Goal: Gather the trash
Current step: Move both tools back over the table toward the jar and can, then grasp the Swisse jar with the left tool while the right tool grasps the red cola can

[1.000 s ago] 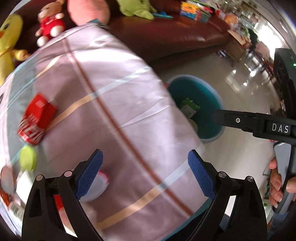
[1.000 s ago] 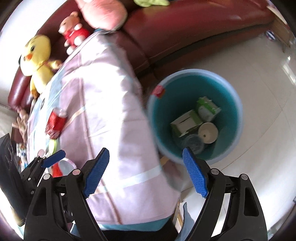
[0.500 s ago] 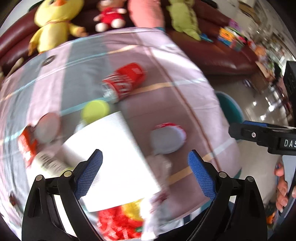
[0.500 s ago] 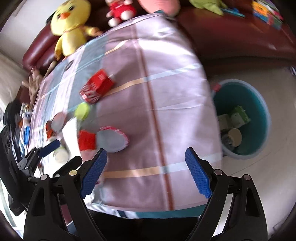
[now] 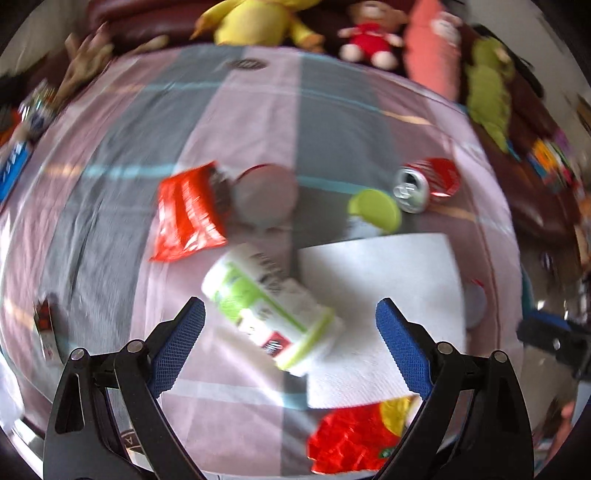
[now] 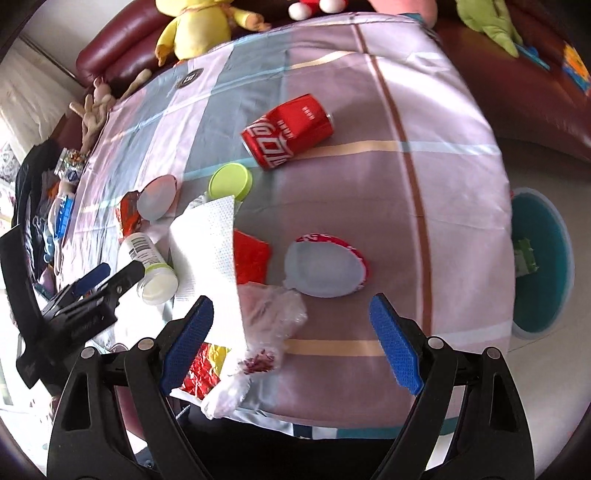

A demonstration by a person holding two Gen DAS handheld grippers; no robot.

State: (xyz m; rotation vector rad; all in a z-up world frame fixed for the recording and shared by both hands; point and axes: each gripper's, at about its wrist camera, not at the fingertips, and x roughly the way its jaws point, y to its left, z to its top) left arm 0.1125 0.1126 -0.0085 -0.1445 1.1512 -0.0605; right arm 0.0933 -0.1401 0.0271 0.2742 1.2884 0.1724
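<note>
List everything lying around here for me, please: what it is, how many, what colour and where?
Soda can: 1, red, on its side, far part of the table.
Round lid: 1, yellow-green, near the can.
Foil lids: 2, grey with red rims, one mid-table, one further left.
Paper towel: 1, white, table's left part.
Bottle: 1, white with green label, lying beside the towel.
Snack wrappers: several, red, among the litter.
Plastic bag: 1, clear, crumpled, near edge.
Tablecloth: 1, pink and grey with stripes.
Bin: 1, teal, on the floor at right.
Plush toys: several, on the dark red sofa.
Left gripper: open, over the bottle.
Right gripper: open, above the bag.
</note>
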